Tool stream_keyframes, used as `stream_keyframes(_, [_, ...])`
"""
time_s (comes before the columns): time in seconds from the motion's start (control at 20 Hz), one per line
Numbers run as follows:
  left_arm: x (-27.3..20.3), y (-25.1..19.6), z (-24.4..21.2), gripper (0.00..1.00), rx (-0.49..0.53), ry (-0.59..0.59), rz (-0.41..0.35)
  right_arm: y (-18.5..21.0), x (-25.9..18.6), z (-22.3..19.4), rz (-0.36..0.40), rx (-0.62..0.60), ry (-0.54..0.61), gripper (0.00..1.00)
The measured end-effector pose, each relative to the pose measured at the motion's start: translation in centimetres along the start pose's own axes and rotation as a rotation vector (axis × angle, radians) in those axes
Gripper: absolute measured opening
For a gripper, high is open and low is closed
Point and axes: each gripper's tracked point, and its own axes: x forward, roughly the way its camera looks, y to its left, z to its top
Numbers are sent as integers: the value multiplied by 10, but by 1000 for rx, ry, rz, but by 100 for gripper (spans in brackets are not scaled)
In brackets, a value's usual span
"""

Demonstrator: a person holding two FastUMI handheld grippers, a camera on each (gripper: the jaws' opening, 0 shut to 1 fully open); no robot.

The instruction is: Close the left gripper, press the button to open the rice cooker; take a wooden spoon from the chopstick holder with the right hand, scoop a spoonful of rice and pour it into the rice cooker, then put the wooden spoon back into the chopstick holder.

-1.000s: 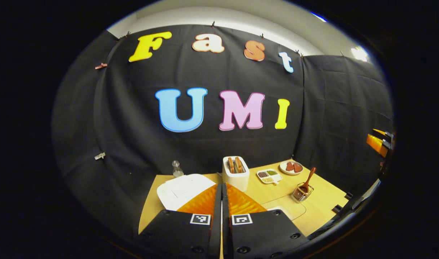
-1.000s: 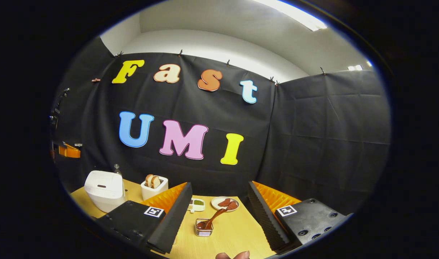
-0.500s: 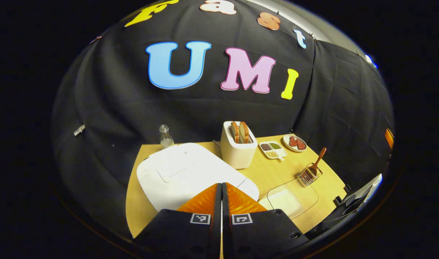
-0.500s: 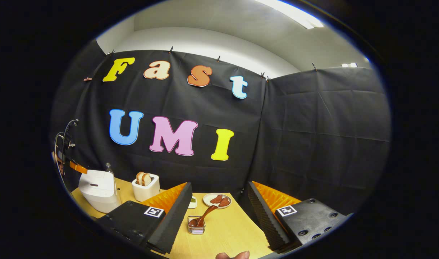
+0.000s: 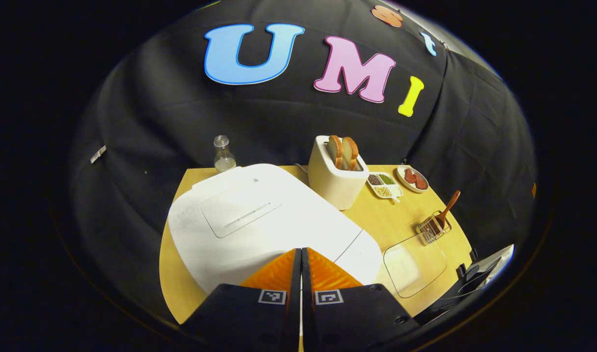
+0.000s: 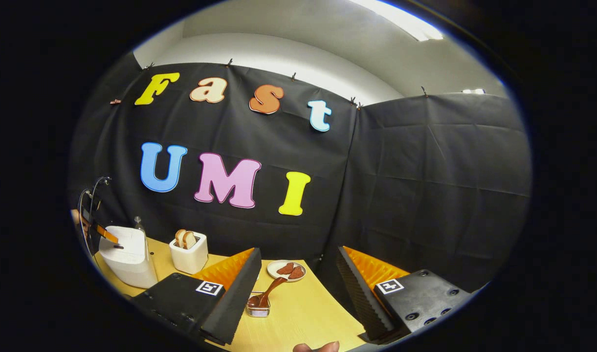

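Note:
In the left gripper view the white rice cooker (image 5: 259, 220) lies large just below, lid down. My left gripper (image 5: 301, 252) is shut, its tips over the cooker's front edge. A wooden spoon (image 5: 447, 208) leans in a wire chopstick holder (image 5: 432, 229) at the right, beside a clear tray of rice (image 5: 410, 264). In the right gripper view my right gripper (image 6: 298, 274) stands open above the table, with the wooden spoon (image 6: 269, 293) and its holder (image 6: 258, 308) between the fingers farther off. The rice cooker (image 6: 127, 256) stands at the far left, with the left gripper (image 6: 105, 233) touching its top.
A white toaster (image 5: 335, 176) with bread slices stands behind the cooker. A divided dish of beans (image 5: 384, 185) and a plate (image 5: 413, 178) with red pieces lie at the back right. A small glass bottle (image 5: 224, 156) is by the wall. The wooden table (image 5: 376, 220) ends near the tray.
The left gripper has tipped down and moved in over the rice cooker, which now looks much larger. The right gripper has drifted slightly right and stayed open.

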Motion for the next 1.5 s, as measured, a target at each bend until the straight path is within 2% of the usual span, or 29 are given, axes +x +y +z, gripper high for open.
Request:
stream_keyframes(0.4, [5, 1, -16, 8, 42, 77, 12, -3, 12, -10, -21, 8, 28, 98])
stream_keyframes(0.95, [5, 2, -14, 10, 92, 56, 68, 3, 9, -17, -14, -15, 35, 98])
stream_keyframes(1.3, [-31, 7, 45, 8, 147, -147, 161, -13, -1, -16, -33, -19, 29, 98])
stream_keyframes(1.35, [-36, 9, 53, 10, 157, -185, 178, -15, -3, -14, -35, -22, 25, 98])
stream_keyframes(1.5, [-57, 16, 84, 8, 174, -299, 245, -19, -8, -13, -34, -23, 19, 98])
